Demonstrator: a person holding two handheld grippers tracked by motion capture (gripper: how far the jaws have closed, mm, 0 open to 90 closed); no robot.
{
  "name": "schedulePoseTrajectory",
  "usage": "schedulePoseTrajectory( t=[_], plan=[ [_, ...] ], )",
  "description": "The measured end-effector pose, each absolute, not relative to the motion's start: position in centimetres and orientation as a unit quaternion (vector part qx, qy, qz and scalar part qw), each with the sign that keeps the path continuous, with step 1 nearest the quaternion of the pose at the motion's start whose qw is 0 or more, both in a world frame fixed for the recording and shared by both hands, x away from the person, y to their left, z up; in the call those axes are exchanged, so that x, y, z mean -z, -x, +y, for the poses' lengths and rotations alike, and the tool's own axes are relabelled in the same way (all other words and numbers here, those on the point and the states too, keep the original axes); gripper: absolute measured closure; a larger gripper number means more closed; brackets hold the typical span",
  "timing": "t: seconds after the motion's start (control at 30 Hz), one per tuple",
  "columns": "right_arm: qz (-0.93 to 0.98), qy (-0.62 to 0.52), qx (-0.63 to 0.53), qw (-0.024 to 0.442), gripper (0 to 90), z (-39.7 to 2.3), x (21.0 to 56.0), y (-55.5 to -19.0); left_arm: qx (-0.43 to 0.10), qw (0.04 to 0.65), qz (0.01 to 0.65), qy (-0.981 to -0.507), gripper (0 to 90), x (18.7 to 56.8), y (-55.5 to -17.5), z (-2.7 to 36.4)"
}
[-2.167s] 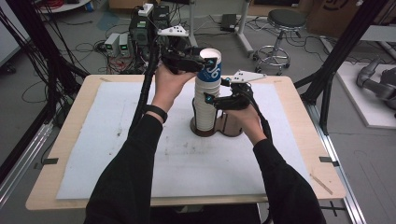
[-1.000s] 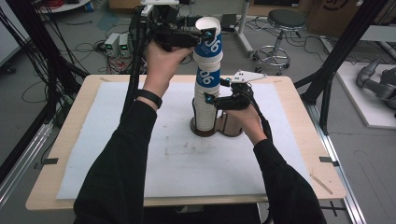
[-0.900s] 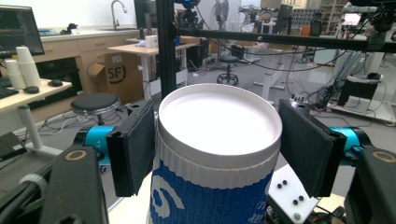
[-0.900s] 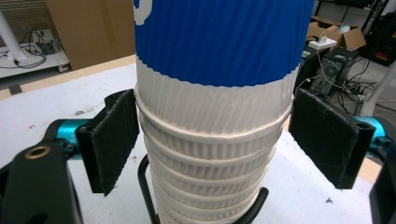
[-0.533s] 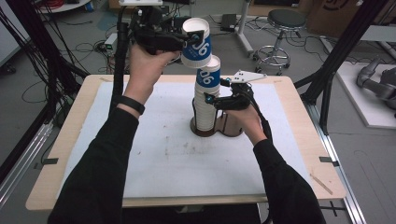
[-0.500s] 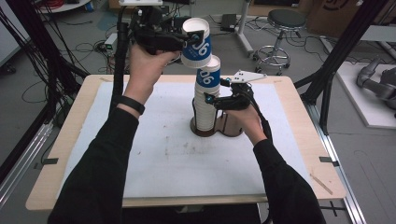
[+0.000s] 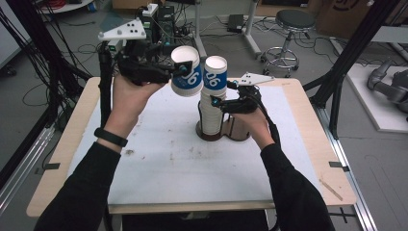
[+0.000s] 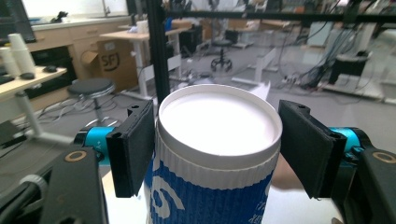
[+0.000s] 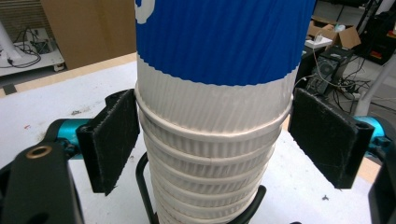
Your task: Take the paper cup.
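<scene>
The left gripper (image 7: 180,72) is gripping a single paper cup (image 7: 186,72) — white with a blue band — and holding it up off the table, tipped a little, just to the left of the top of the cup stack (image 7: 211,98). In the left gripper view its two black jaws are sitting on either side of the cup (image 8: 217,158) just under the rolled rim; the left-hand pad is touching the cup wall, while on the right a slim gap is showing at rim height, so the grip appears to be lower down.

The right gripper (image 7: 217,100) is reaching in level from the right side of the stack, about halfway up it. In the right gripper view the jaws are standing on either side of the nested white cups (image 9: 210,154), the near pad right against the stack and the far one close beside it — whether both are pressing, I cannot tell. The blue band of the topmost stacked cup is rising just above the jaws.

The stack is standing upright in a dark round holder (image 7: 238,132) on the white table (image 7: 159,168), directly under the right gripper.
</scene>
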State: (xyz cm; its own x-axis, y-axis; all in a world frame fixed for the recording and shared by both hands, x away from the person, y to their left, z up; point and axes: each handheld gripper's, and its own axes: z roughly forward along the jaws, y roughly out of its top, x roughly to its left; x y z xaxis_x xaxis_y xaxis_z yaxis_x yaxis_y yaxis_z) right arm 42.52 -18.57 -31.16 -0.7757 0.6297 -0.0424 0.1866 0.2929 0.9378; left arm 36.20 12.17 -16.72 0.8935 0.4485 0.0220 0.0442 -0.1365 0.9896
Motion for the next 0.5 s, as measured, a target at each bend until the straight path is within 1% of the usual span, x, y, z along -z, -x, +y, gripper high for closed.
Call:
schedulePoseTrajectory(
  t=[0.03,0.13,0.17,0.2,0.43,0.5],
  plan=[
    [0.777,-0.262,-0.534,0.208,17.1,-18.5,31.2,-42.5,-0.151,0.639,0.168,-0.736,29.7,17.3,-35.8,12.3],
    [0.778,-0.262,-0.532,0.207,17.1,-18.5,31.2,-42.5,-0.149,0.633,0.167,-0.741,29.7,18.6,-34.9,12.6],
    [0.778,-0.262,-0.532,0.208,17.1,-18.5,31.2,-42.5,-0.146,0.628,0.169,-0.745,29.7,19.6,-34.3,12.7],
    [0.778,-0.262,-0.532,0.208,17.1,-18.5,31.2,-42.5,-0.146,0.628,0.169,-0.745,29.7,19.6,-34.3,12.7],
    [0.778,-0.264,-0.531,0.207,17.2,-18.5,31.2,-42.5,-0.142,0.619,0.174,-0.753,29.7,23.6,-32.7,13.4],
    [0.778,-0.264,-0.531,0.207,17.2,-18.5,31.2,-42.5,-0.140,0.619,0.175,-0.753,29.7,24.1,-32.6,13.5]
  ],
)
